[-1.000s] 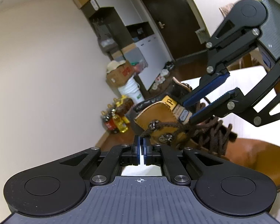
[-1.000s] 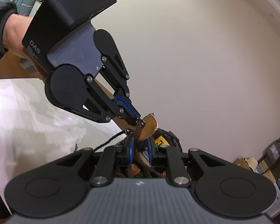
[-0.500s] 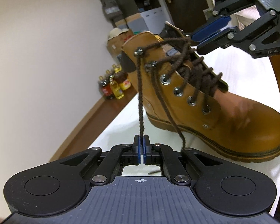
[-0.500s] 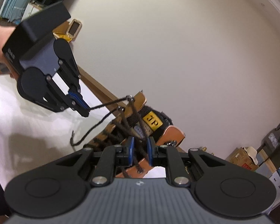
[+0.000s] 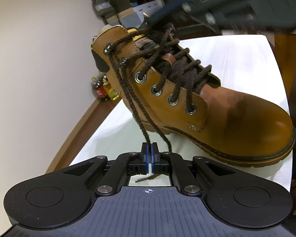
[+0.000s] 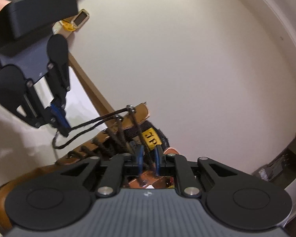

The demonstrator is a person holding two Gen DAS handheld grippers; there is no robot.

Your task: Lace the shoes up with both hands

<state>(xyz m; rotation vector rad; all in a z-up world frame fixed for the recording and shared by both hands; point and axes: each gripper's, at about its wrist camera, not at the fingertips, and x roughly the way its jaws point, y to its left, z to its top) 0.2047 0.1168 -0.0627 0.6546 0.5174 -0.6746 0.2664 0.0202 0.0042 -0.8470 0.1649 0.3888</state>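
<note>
Left wrist view: left gripper clamped on brown lace running from top hook of tan boot on white table | Right wrist view: right gripper at boot tongue, blue pads still apart in frame, lace strands between them, jaws closing.

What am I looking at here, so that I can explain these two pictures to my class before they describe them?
There is no robot. A person holds a two-finger gripper in each hand, and each gripper carries a camera looking along its fingers. One picture comes from each camera. A tan boot sits on a white table. The left gripper is shut on a brown lace. The right gripper has its jaws apart around laces near the tongue.
</note>
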